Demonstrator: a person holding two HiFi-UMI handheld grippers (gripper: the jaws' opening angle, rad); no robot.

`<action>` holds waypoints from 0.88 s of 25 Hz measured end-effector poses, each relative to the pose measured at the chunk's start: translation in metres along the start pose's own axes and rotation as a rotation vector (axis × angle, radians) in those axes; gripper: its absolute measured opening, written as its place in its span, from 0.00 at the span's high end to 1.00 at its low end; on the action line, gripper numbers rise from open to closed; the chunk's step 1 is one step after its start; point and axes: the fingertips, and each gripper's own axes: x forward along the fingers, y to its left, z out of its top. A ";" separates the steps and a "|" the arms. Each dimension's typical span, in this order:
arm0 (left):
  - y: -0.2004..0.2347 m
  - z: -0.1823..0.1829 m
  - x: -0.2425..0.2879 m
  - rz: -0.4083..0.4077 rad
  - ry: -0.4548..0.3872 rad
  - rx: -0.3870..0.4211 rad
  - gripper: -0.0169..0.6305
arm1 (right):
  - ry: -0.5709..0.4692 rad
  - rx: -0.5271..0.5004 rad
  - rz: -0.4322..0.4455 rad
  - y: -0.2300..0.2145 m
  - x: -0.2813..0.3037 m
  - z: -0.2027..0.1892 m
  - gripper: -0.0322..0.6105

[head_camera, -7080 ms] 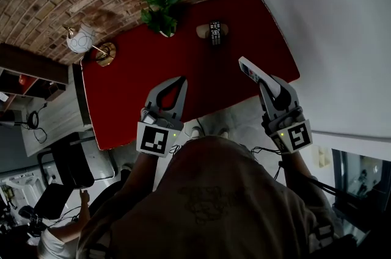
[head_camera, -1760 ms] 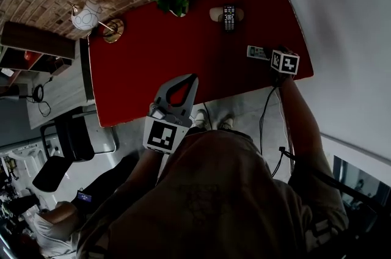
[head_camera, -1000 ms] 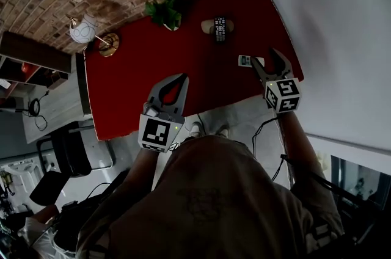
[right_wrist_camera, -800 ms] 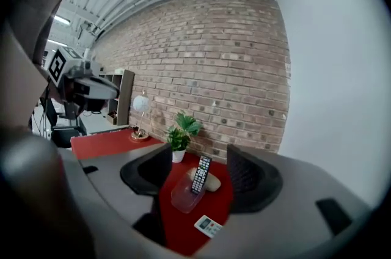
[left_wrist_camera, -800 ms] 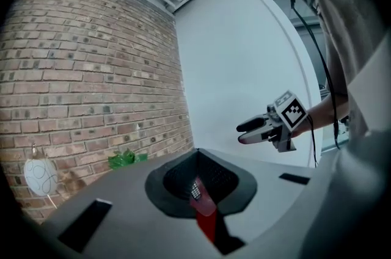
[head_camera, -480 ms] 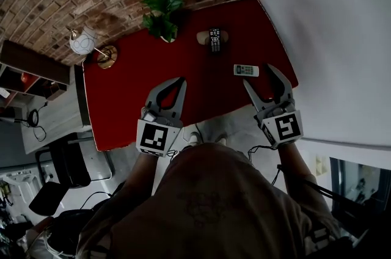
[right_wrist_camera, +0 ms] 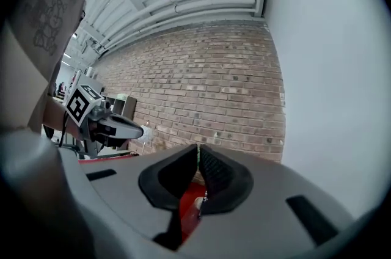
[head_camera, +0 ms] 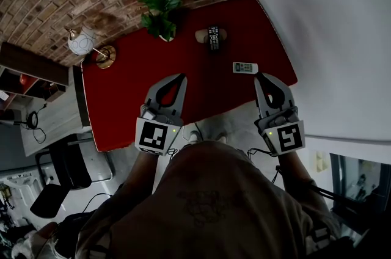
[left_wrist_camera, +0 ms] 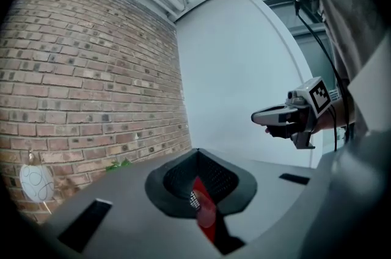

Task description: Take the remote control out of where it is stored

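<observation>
The white remote (head_camera: 245, 67) lies crosswise on the counter (head_camera: 134, 87) just beyond the right gripper (head_camera: 261, 76), its fingers (head_camera: 265, 84) clenched empty.

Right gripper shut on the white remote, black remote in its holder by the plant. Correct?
No. The right gripper has just closed on nothing; the right gripper view shows its jaws together, empty. The white remote lies on the red table. The black remote is in its holder by the plant.
</observation>
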 end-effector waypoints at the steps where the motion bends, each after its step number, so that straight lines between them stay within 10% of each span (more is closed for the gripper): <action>1: 0.000 0.000 0.000 -0.002 0.000 0.001 0.96 | 0.000 0.004 0.000 0.000 0.000 -0.001 0.92; 22: 0.002 0.004 -0.003 -0.016 -0.038 -0.029 0.96 | 0.023 0.026 0.022 0.011 0.002 -0.009 0.93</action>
